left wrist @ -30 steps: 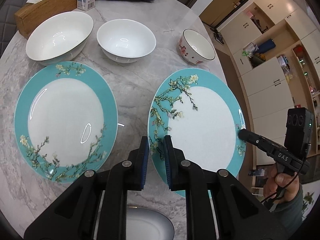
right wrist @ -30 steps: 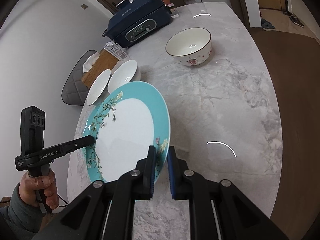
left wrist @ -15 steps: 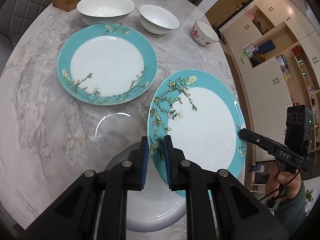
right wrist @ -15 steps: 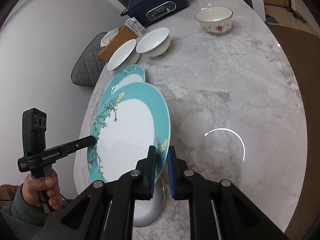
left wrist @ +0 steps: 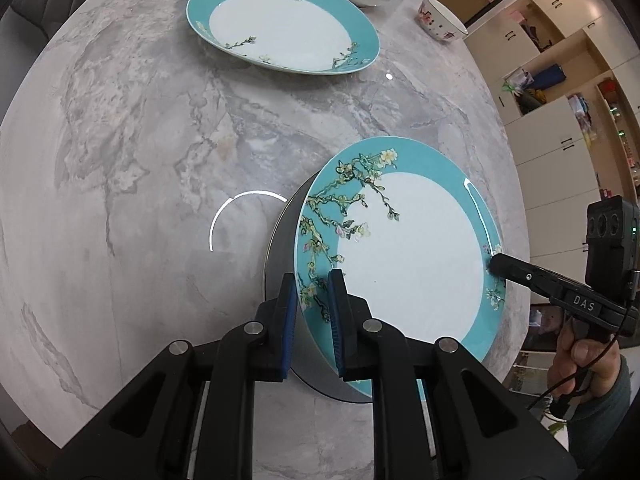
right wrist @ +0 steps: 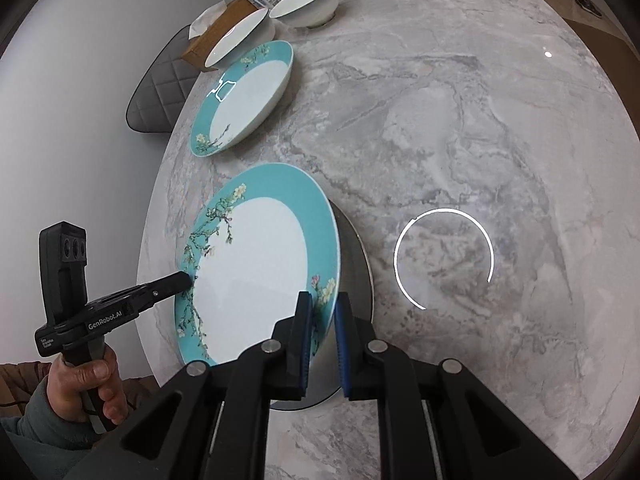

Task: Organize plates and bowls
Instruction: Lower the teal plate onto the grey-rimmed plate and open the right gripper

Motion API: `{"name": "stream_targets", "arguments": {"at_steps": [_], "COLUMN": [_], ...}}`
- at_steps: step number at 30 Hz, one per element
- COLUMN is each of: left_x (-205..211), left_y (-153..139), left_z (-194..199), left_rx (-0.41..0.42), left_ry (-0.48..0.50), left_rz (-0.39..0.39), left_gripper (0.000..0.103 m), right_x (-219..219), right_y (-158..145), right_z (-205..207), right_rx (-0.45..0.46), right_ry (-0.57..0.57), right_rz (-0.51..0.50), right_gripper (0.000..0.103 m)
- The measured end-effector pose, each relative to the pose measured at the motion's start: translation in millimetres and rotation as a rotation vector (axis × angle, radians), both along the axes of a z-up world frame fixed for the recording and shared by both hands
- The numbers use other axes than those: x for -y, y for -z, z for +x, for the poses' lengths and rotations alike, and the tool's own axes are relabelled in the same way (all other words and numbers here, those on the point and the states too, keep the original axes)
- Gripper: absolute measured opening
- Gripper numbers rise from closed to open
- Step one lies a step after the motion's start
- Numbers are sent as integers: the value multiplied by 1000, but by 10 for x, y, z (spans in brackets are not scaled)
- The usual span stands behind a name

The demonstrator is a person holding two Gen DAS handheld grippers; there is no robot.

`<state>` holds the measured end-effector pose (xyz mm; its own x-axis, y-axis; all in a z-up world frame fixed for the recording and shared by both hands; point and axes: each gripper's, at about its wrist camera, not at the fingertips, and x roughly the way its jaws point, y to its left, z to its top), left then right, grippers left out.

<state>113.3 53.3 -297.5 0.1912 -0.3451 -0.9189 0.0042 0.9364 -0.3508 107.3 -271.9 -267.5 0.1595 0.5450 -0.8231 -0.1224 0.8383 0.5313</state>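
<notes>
Over veined marble table (left wrist: 140, 128), both claws pinch a glossy round turquoise plate (left wrist: 408, 264).

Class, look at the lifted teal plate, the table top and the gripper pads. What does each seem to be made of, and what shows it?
Lifted teal plate: likely glazed ceramic or porcelain; glossy, with a printed blossom rim.
Table top: polished marble or a marble-look slab; grey veining and a mirrored ring light.
Gripper pads: probably rubber or soft plastic; matt blue.
</notes>
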Motion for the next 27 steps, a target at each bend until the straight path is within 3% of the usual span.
{"name": "stream_targets", "arguments": {"at_steps": [8,27], "left_x": [0,157], "left_y": [47,110], "left_z": [-133,-17], "left_rx": [-4,7], "left_ry": [20,39], "left_rz": [32,107], "left_gripper": [13,13], "right_x": [-60,-170], "right_y": [80,210], "right_z": [-75,-179], "right_rx": [9,31], "right_ry": [-14,-29], "right_rz": [-31,-118], "right_gripper": [13,15]}}
